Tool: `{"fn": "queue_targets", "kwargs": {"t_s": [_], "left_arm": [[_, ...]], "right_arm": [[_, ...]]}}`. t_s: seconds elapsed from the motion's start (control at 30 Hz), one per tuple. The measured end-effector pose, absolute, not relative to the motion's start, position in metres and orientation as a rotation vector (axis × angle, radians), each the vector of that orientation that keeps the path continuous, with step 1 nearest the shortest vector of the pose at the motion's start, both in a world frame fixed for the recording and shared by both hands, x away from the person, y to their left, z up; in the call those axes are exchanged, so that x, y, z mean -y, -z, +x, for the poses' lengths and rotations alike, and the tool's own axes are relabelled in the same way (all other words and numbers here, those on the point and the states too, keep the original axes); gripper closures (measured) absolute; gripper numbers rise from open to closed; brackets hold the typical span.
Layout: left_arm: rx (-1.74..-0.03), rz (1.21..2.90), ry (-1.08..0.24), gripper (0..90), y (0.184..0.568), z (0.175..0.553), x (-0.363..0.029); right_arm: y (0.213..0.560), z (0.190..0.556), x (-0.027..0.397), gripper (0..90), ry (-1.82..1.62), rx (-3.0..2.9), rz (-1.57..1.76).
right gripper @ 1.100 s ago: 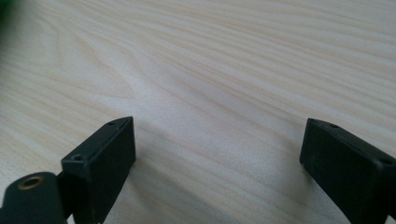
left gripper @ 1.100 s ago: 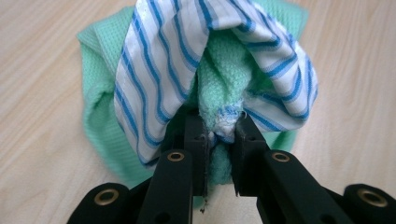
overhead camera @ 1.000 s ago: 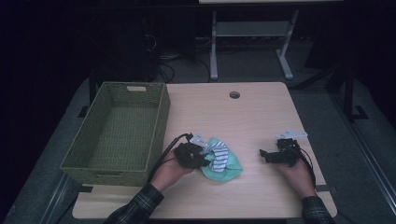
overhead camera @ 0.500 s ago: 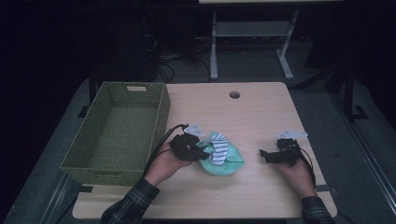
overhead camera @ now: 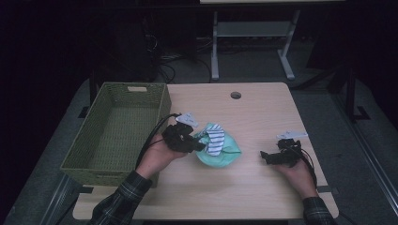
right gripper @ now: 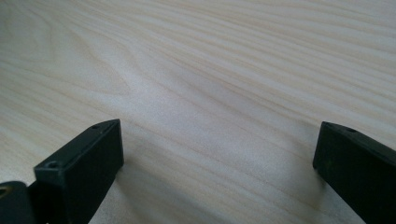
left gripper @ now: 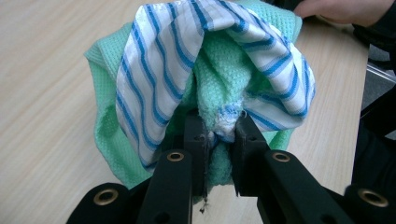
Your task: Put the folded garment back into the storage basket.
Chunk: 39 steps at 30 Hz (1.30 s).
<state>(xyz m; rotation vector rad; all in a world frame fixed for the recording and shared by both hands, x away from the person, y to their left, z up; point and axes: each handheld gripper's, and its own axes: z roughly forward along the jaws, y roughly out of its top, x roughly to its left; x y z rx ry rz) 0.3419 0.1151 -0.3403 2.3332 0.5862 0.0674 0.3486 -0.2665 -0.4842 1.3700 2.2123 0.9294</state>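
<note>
A mint-green knitted cloth (overhead camera: 220, 152) lies bunched at the table's middle, with a blue-and-white striped cloth (overhead camera: 215, 142) draped over it. My left gripper (overhead camera: 197, 145) is at the bundle's left edge, shut on both: in the left gripper view the jaws pinch a fold of the green cloth (left gripper: 219, 84) together with the hem of the striped cloth (left gripper: 154, 79). At the right of the table my right gripper (overhead camera: 265, 156) rests low over the wood, pointing left. Its jaws stand wide apart (right gripper: 215, 168) with bare wood between them.
A green woven basket (overhead camera: 117, 131) sits along the table's left side, just left of my left hand. The light wooden table (overhead camera: 253, 112) has a round cable hole (overhead camera: 235, 95) near its far edge. A white desk frame (overhead camera: 248, 42) stands on the floor behind.
My left gripper has lifted and pulled the cloth bundle up and slightly leftward, bunching it higher. The right gripper has stayed where it was.
</note>
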Motion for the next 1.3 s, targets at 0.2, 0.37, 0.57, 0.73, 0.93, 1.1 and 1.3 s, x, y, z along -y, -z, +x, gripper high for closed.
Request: {"fn": "queue_targets", "kwargs": {"t_s": [0.2, 0.37, 0.57, 0.73, 0.93, 1.1, 1.3], "left_arm": [[-0.606, 2.316, -0.101, 78.2, 0.325, 0.346, -0.129], [-0.626, 2.314, -0.142, 78.2, 0.312, 0.351, -0.144], [-0.664, 2.3, -0.19, 78.2, 0.3, 0.353, -0.164], [-0.705, 2.279, -0.215, 78.3, 0.295, 0.357, -0.18], [-0.752, 2.255, -0.246, 78.3, 0.289, 0.359, -0.198], [-0.791, 2.241, -0.273, 78.2, 0.286, 0.361, -0.213], [-0.836, 2.227, -0.321, 78.3, 0.283, 0.361, -0.231]], "right_arm": [[0.484, 0.349, 0.267, 1.2, -0.93, -2.212, 1.369], [0.484, 0.348, 0.266, 1.2, -0.93, -2.214, 1.369], [0.484, 0.348, 0.266, 1.2, -0.93, -2.214, 1.37], [0.484, 0.348, 0.266, 1.2, -0.931, -2.214, 1.37], [0.484, 0.348, 0.266, 1.2, -0.931, -2.215, 1.371], [0.484, 0.348, 0.266, 1.2, -0.931, -2.214, 1.373], [0.484, 0.348, 0.266, 1.2, -0.931, -2.214, 1.374]]}}
